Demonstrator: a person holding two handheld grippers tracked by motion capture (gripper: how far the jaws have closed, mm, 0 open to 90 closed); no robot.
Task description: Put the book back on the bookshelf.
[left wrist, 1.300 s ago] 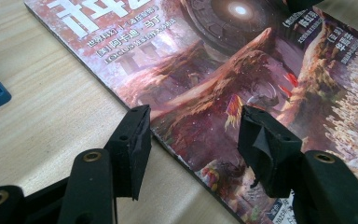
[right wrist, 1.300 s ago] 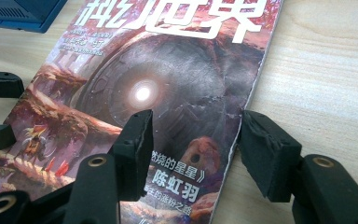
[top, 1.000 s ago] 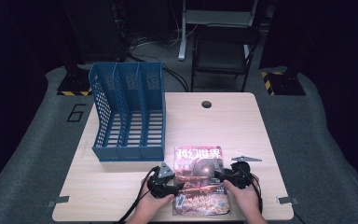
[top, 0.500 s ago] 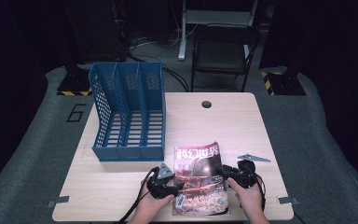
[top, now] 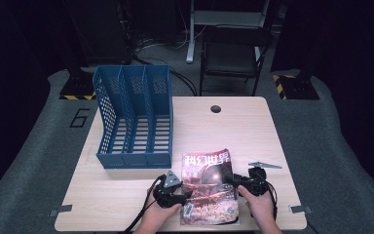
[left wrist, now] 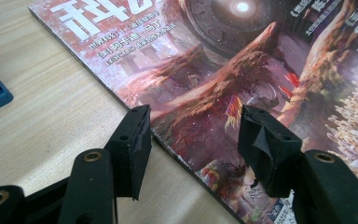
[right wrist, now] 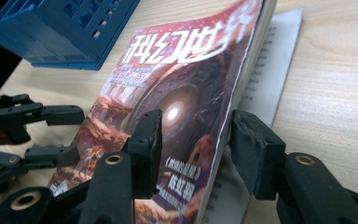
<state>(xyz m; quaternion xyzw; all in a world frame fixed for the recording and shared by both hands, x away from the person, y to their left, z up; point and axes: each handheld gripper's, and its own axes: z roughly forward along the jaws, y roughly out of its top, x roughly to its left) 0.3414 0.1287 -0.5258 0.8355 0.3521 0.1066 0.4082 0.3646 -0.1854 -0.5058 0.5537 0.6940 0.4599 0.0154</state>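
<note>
your right fingers [right wrist: 193, 135] have just been closing around the magazine's [top: 209, 187] lifted edge; your left fingers [left wrist: 193, 140] straddle its other edge, open.

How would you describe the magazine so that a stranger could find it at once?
On the wooden table, look at the near edge, in front of the blue file rack. The magazine lies there between two black grippers. It is the one printed thing, with a reddish cover and large white characters on top.
</note>
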